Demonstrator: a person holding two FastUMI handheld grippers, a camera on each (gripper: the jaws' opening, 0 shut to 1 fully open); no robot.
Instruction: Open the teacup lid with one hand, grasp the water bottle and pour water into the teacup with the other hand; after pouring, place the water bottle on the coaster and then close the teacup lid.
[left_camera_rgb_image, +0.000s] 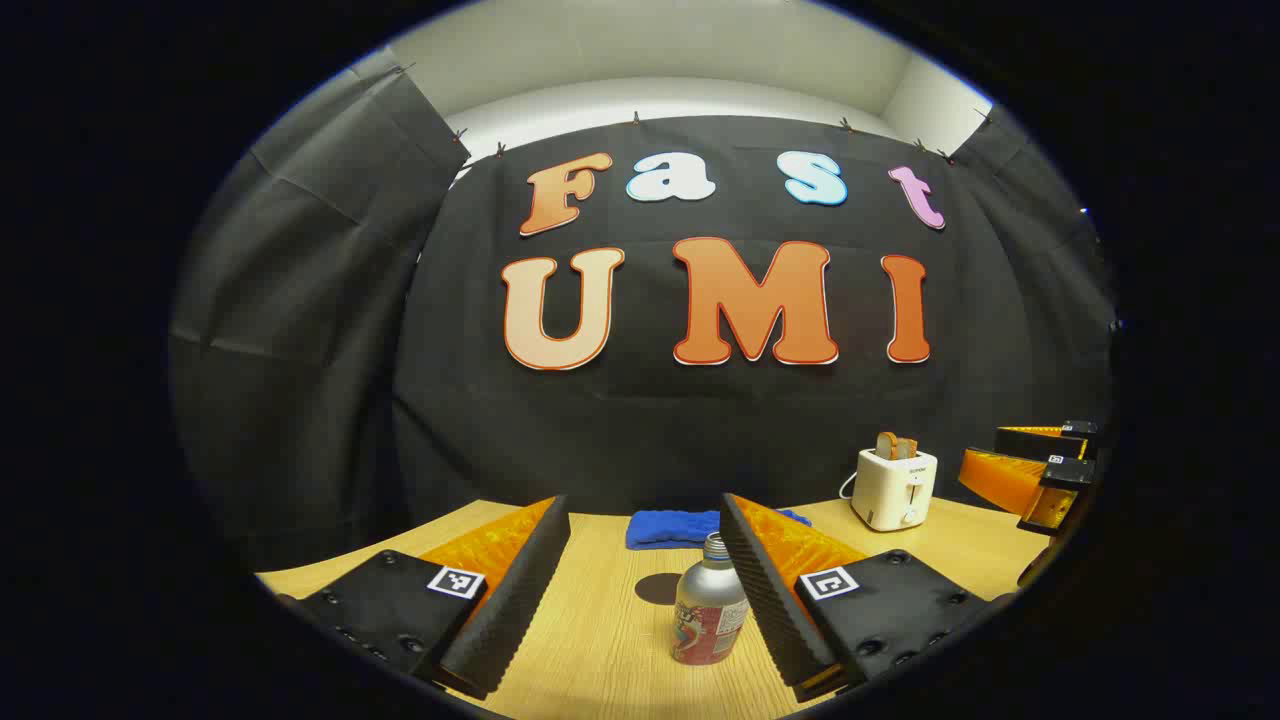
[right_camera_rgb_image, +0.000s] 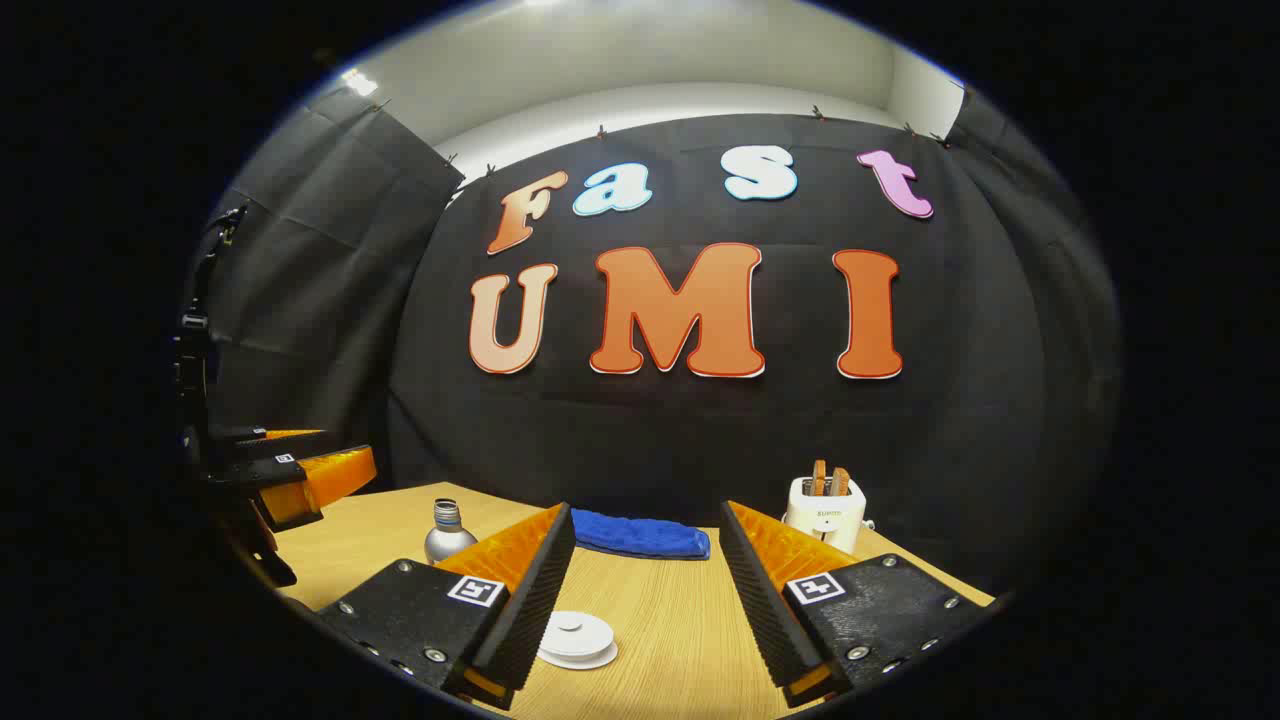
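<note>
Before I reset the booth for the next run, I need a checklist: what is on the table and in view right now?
Silver metal water bottle with a printed label: one, uncapped, upright on the table between the left gripper's fingers, near the right-hand one.
Dark round coaster: one, just behind the bottle.
White round teacup lid: one, on the cup, by the right gripper's left-hand finger.
Blue folded cloth: one, at the table's back edge.
White toaster: one, back right, brown bread slices in its slots.
Light wooden table: one.
Left gripper: open.
Right gripper: open.
</note>
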